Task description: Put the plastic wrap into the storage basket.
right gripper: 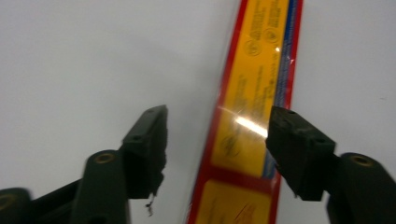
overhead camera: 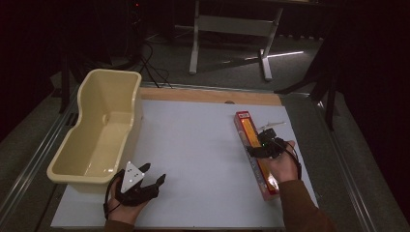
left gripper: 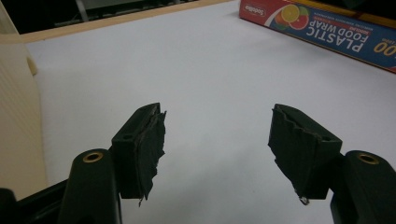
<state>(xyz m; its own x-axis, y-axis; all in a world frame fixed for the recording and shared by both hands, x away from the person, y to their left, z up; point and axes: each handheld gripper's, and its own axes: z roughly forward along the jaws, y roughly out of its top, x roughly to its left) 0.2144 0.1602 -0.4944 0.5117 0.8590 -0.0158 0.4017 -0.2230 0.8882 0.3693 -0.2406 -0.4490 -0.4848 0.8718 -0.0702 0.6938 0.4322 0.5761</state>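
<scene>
White tabletop fills the middle of the high view. At upper left of that surface sits a large cream plastic tub, open side up. At right lies a long red and yellow cardboard box of plastic food wrap, running from upper centre-right down toward the lower right. The right gripper hovers over the box's middle, its black jaws spread wide, one on each side of the box's width, not pressing it. At lower left, the left gripper rests beside the tub's near corner, jaws wide apart with bare table between them.
</scene>
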